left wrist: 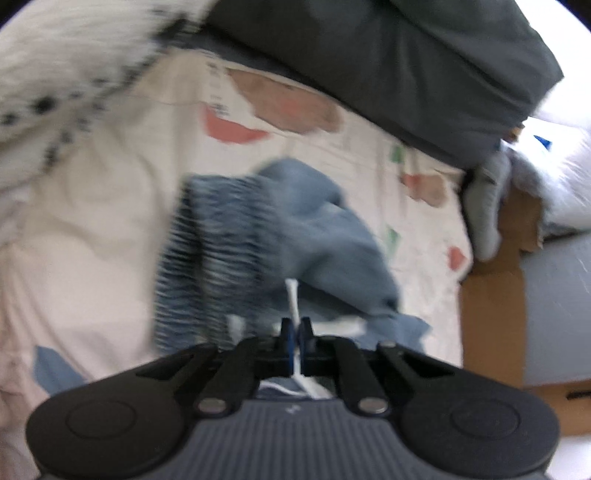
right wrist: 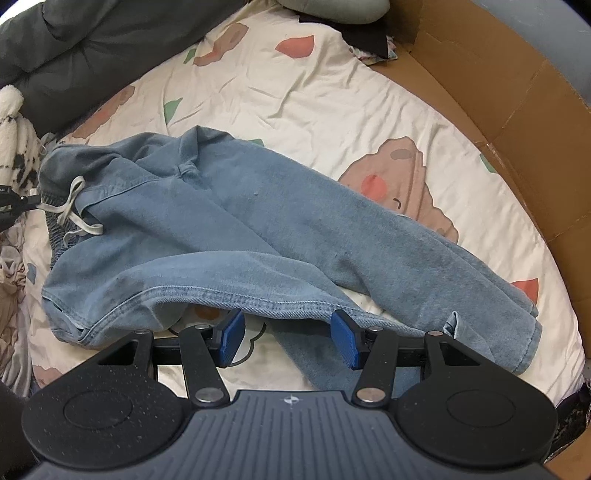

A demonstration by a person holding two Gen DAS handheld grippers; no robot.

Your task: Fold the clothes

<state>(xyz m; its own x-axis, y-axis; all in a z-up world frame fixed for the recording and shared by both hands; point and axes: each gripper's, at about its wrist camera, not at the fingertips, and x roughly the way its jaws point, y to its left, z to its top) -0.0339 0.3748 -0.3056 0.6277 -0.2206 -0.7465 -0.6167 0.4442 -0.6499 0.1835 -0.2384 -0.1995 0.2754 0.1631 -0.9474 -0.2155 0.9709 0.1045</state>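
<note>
Light blue jeans [right wrist: 258, 221] with an elastic waistband and a white drawstring [right wrist: 75, 210] lie across the patterned bed sheet [right wrist: 295, 92]. My right gripper [right wrist: 288, 338] is open, its blue pads on either side of a leg's seam edge, nothing between them. My left gripper [left wrist: 295, 345] is shut on the white drawstring [left wrist: 293, 295] at the waistband [left wrist: 218, 251]; this view is blurred. The left gripper's tip also shows in the right wrist view [right wrist: 22, 199] at the waistband.
A dark grey duvet [left wrist: 388, 66] lies at the far side of the bed. A cardboard box [right wrist: 517, 92] stands along the bed's right edge. A white spotted fluffy garment [left wrist: 55, 92] lies on the left. A grey pillow [right wrist: 332, 7] sits far off.
</note>
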